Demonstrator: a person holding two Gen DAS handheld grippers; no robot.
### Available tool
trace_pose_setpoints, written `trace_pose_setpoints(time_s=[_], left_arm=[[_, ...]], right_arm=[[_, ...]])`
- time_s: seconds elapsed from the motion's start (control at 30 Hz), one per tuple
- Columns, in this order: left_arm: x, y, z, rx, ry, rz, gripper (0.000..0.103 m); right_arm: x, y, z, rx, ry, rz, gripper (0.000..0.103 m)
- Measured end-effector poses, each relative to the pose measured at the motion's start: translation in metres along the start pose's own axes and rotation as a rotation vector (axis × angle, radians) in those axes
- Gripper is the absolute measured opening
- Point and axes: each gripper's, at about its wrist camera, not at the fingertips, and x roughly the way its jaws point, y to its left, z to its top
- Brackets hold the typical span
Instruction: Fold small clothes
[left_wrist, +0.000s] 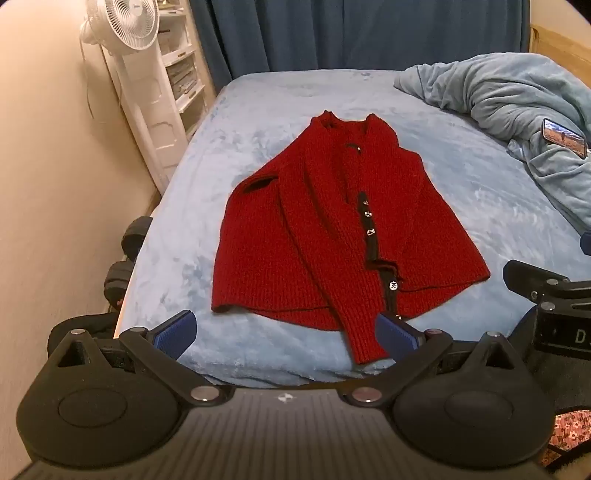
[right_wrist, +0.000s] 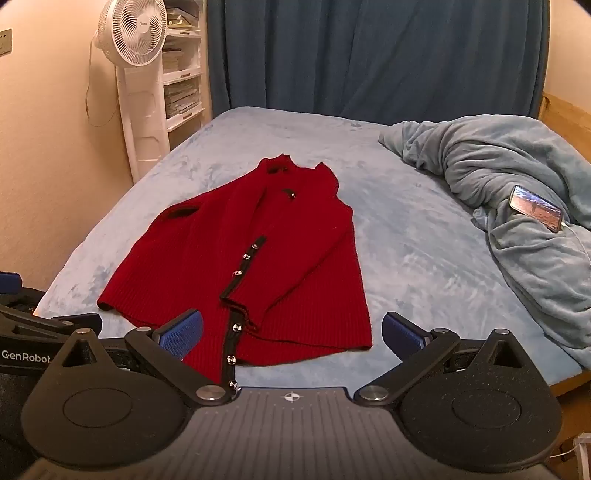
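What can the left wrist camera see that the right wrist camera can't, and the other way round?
Only the left wrist view shows the dark dumbbells on the floor beside the bed. Only the right wrist view shows the wall socket. Both show the red cardigan spread on the blue bed, the white fan, the rumpled blanket and open gripper fingers.

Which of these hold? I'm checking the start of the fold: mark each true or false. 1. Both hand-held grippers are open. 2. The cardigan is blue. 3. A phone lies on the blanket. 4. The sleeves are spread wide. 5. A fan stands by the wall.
1. True: left hand-held gripper and right hand-held gripper hold nothing.
2. False: the cardigan is red.
3. True: phone, blanket.
4. False: the sleeves are folded across the front.
5. True: fan.
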Motion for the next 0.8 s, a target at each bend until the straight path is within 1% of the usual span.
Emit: trace_pose_setpoints(time_s=[0.1, 0.13, 0.27, 0.3, 0.37, 0.57, 0.8], left_arm=[[0.0021, 0.0001, 0.0007, -0.001, 0.018, -0.005, 0.103], [0.0021, 0.0023, -0.0007, -0.01, -0.007, -0.005, 0.103], [0.0034, 0.0053, -0.0015, -0.008, -0.005, -0.005, 0.103], [0.0038, 0.0018, -0.0006, -0.008, -0.006, 0.002, 0.103], [0.0039, 0.0028, -0.001, -0.009, -0.006, 0.003, 0.103], [0.0047, 0.0028, -0.0017, -0.008, -0.002, 0.003, 0.103], [0.0049, 0.0034, -0.0014, -0.007, -0.001, 0.001, 0.103]], right_arm=[[0.0011, -0.0002, -0.0013, 0.003, 0.0, -0.003, 0.102], [0.0013, -0.0003, -0.0017, 0.006, 0.0, -0.003, 0.102], [0.0024, 0.0002, -0.0036, 0.012, -0.002, -0.007, 0.102], [0.0047, 0.0075, -0.007, 0.006, 0.002, 0.0, 0.102], [0.0043, 0.0093, -0.0073, 0.005, 0.001, -0.001, 0.102], [0.0031, 0.0015, -0.0042, 0.007, 0.005, 0.003, 0.102], [0.0037, 0.0034, -0.0057, 0.005, 0.004, 0.005, 0.102]])
